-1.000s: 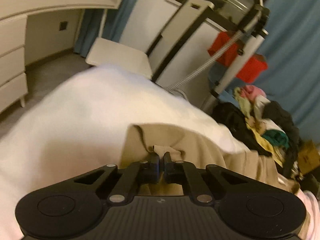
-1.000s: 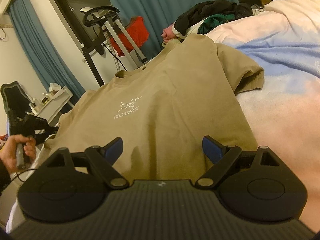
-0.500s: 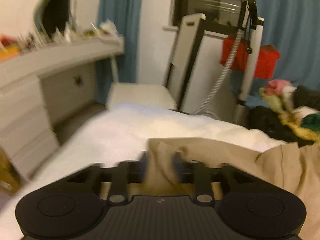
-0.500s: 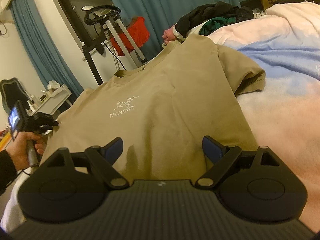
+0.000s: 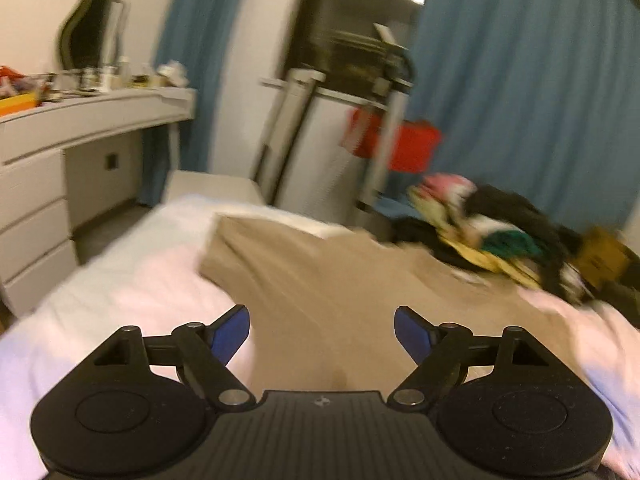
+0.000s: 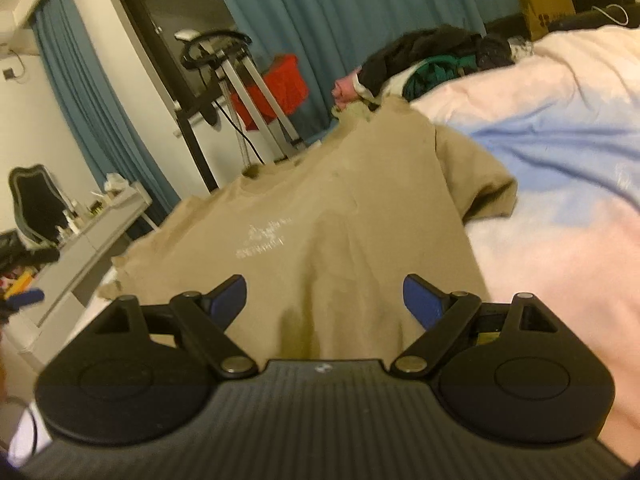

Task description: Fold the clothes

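A tan T-shirt [image 6: 320,216] with a small white chest logo lies spread flat on the pale bed cover [image 6: 560,216], one sleeve bunched at its right. It also shows in the left wrist view [image 5: 320,280]. My left gripper [image 5: 322,334] is open and empty above the shirt's left side. My right gripper [image 6: 324,300] is open and empty just above the shirt's near hem.
A pile of mixed clothes [image 5: 500,232] lies at the bed's far end; it also shows in the right wrist view [image 6: 436,64]. A white dresser [image 5: 80,152] with clutter stands left of the bed. A stand with a red bag [image 5: 396,144] and blue curtains are behind.
My left gripper was shut on the shirt's sleeve edge, then opened and let it go. It rose and swung right over the shirt. The right gripper stayed open and barely moved.
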`<state>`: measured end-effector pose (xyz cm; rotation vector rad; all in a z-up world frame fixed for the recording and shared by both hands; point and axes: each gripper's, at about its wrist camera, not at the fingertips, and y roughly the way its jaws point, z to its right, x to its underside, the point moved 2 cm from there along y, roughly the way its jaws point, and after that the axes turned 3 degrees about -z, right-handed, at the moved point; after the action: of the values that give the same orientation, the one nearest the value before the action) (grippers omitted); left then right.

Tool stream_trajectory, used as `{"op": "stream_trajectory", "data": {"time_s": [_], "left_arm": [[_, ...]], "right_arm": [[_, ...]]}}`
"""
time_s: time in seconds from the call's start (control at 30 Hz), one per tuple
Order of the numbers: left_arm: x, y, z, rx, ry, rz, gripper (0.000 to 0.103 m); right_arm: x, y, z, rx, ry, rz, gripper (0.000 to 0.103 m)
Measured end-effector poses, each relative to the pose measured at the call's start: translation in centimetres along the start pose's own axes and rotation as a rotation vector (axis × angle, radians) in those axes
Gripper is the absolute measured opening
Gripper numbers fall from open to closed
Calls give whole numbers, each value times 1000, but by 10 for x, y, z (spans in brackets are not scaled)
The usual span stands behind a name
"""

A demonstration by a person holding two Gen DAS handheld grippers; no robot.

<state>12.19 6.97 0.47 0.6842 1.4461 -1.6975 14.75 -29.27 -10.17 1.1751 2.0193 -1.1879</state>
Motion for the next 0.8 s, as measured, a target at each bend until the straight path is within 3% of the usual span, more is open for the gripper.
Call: {"op": "stream_trajectory", "data": {"time_s": [0.1, 0.17, 0.23, 0.37, 0.5, 0.6, 0.8], "left_arm": [[39, -30, 13, 66, 22, -97, 82], [68, -47, 19, 101, 27, -178, 81], [91, -55, 19, 127, 12, -276, 81], [116, -55, 15, 160, -8, -425, 81], [112, -66, 11, 126, 33, -360, 81], [107, -74, 3, 126, 19, -326, 81], [96, -76, -10, 164, -51, -324, 81]], "right_arm": [[-8, -24, 5, -22, 19, 11, 87], [-11, -38, 8, -4, 13, -25, 87], [-12, -52, 9, 9, -4, -62, 77], [-9, -75, -4, 13, -95, -110, 75], [1, -91, -22, -1, -180, -200, 75], [15, -99, -37, -51, -260, -364, 75], [50, -99, -52, 53, -453, -703, 72]]}}
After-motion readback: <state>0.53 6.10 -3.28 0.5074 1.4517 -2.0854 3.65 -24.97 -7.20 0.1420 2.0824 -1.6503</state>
